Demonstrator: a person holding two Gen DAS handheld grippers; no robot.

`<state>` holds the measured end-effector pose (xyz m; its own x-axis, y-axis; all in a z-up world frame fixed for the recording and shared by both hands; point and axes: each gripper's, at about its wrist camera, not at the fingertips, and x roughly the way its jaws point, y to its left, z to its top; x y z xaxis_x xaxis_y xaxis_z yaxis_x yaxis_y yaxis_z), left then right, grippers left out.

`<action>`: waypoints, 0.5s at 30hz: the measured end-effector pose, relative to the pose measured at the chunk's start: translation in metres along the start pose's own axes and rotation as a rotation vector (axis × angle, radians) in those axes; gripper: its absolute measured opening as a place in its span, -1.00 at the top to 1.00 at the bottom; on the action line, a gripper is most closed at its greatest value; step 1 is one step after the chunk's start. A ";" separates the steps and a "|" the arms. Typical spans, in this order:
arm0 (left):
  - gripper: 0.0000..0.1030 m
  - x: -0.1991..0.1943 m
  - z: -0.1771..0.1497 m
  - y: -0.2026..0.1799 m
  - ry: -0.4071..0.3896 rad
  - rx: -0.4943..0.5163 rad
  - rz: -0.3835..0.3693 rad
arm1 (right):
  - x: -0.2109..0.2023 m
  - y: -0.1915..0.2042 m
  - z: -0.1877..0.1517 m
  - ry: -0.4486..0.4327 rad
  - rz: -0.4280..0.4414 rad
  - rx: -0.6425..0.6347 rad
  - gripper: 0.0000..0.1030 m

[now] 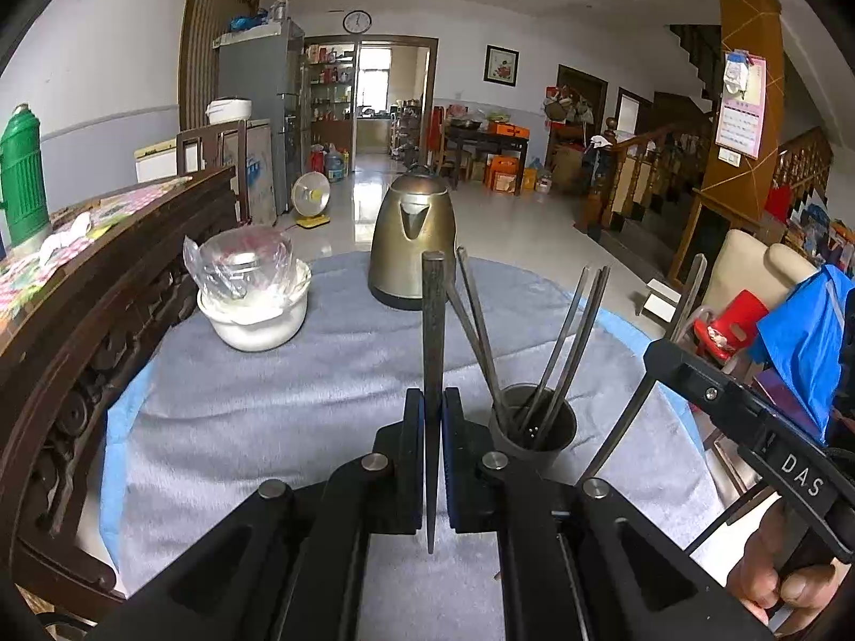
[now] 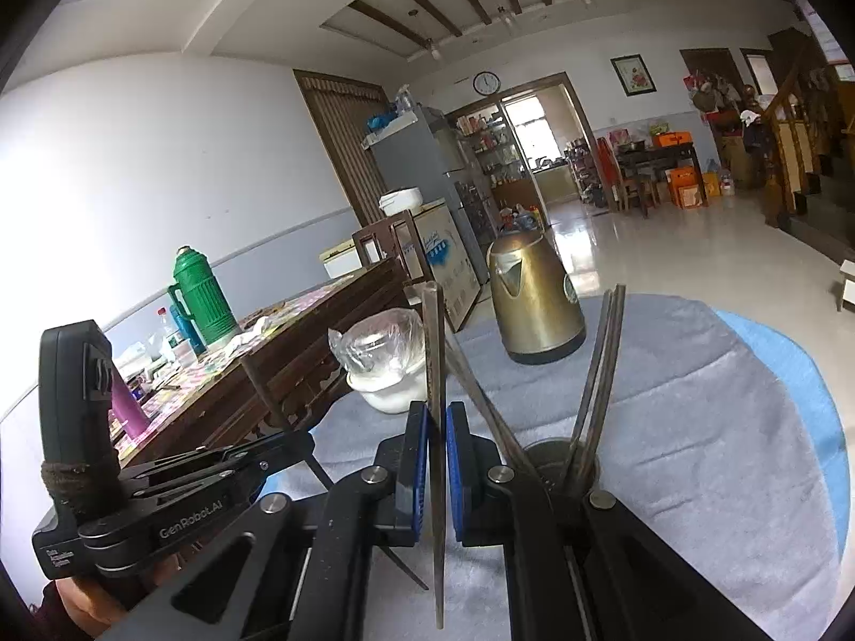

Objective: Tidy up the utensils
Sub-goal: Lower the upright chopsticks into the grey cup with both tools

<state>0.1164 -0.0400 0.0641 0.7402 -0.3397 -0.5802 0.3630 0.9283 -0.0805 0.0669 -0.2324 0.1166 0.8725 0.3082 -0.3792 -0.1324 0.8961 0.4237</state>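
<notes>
Your left gripper [image 1: 433, 427] pinches one dark chopstick [image 1: 433, 352] between its blue pads. The stick stands straight up and down, with its thick end above the fingers and its thin tip below them. Your right gripper [image 2: 438, 459] pinches a second chopstick [image 2: 435, 374] the same way, upright between its pads.

Just to the right of your left fingers stands a dark cup [image 1: 533, 427] on the grey cloth [image 1: 267, 384]. More chopsticks [image 1: 561, 352] lean out of it like a fan. In the right wrist view the cup [image 2: 561, 454] is half hidden behind the right finger, so you only see its rim. You cannot see where the sticks end inside it.

Past the fingers sits a gold kettle [image 1: 411, 245]. To the left of them is a white bowl [image 1: 256, 315] with a crinkly clear bag [image 1: 240, 262] on top. What is in the bag is hard to make out.

In the left wrist view the right gripper comes in from the right edge, and part of your right hand [image 1: 775, 571] under it is cut off. It has the letters "DAS" on it. In the right wrist view the left gripper's side reads "GenRobot.AI". A small label near its back end is too tiny to read. Your left hand below it is mostly cut off.

A green flask [image 2: 203, 294] stands on the wooden table far to the left.
</notes>
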 end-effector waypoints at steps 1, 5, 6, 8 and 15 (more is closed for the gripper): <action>0.87 0.000 0.002 -0.001 -0.001 0.003 -0.001 | -0.001 -0.001 0.001 -0.002 0.000 0.000 0.85; 0.87 -0.003 0.011 -0.005 -0.011 0.014 0.002 | -0.006 -0.003 0.009 -0.022 -0.007 -0.007 0.85; 0.87 -0.004 0.013 -0.006 -0.012 0.014 0.000 | -0.008 -0.004 0.010 -0.025 -0.008 -0.008 0.85; 0.87 -0.006 0.018 -0.007 -0.018 0.015 -0.007 | -0.010 -0.006 0.016 -0.035 -0.014 -0.011 0.85; 0.87 -0.013 0.038 -0.016 -0.038 0.022 -0.032 | -0.018 -0.014 0.036 -0.071 -0.035 -0.020 0.85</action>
<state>0.1225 -0.0564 0.1031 0.7488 -0.3747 -0.5468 0.3984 0.9137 -0.0805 0.0697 -0.2620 0.1471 0.9080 0.2539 -0.3334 -0.1102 0.9122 0.3946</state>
